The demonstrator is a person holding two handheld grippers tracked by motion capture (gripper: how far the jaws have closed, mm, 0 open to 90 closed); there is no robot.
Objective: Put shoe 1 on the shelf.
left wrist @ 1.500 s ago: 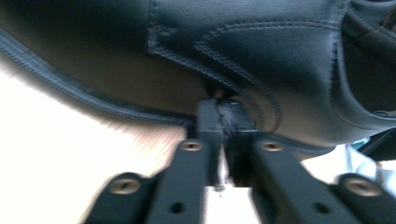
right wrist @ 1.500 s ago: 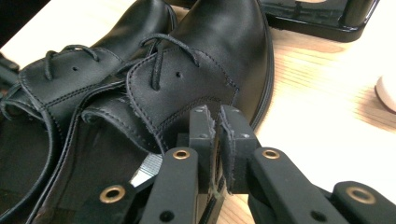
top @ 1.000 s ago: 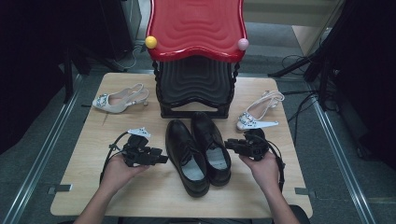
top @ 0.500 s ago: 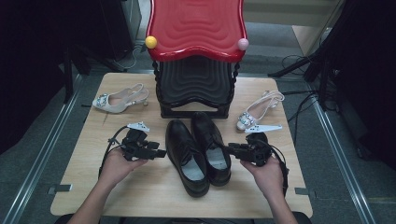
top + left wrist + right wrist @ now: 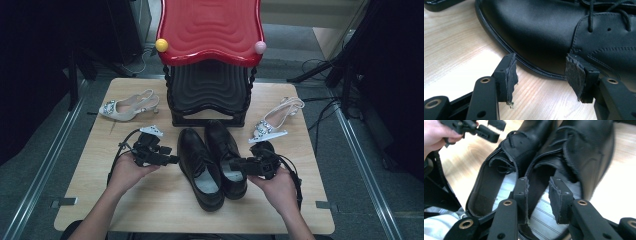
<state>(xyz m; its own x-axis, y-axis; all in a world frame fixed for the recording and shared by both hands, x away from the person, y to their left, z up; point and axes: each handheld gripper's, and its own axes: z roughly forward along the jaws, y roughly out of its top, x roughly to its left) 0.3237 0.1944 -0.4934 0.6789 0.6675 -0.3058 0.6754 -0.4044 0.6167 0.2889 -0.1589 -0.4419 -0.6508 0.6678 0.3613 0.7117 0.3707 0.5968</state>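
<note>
Two black leather lace-up shoes stand side by side at the middle of the table (image 5: pixel 100 200), toes toward the black tier of the rack (image 5: pixel 209 95) behind them: the left shoe (image 5: pixel 200 170) and the right shoe (image 5: pixel 226 157), their inner sides touching or very nearly so. Left gripper (image 5: pixel 170 160): held level at the outer flank of the left shoe, jaws apart, nothing between the pads; in the left gripper view the pads (image 5: pixel 509 75) sit just short of the welt, off the leather. A second ago these jaws stood a little narrower; they have since widened and held there. Right gripper (image 5: pixel 235 165): at the collar of the right shoe, jaws pointing inward across the opening; they have just been opening, and the right gripper view shows the pads (image 5: pixel 522 195) parted over the striped insole with only the collar edge in the gap and neither pad pressing on it. Against the earlier frames, this hand has drawn toward the person and lifted slightly, while the pair has kept its place. Judgement: both tools have released, so the pair counts as set down in front of the rack. Also present: one pale embellished sandal (image 5: pixel 127 106) at far left, another (image 5: pixel 275 120) at far right, both untouched.
</note>
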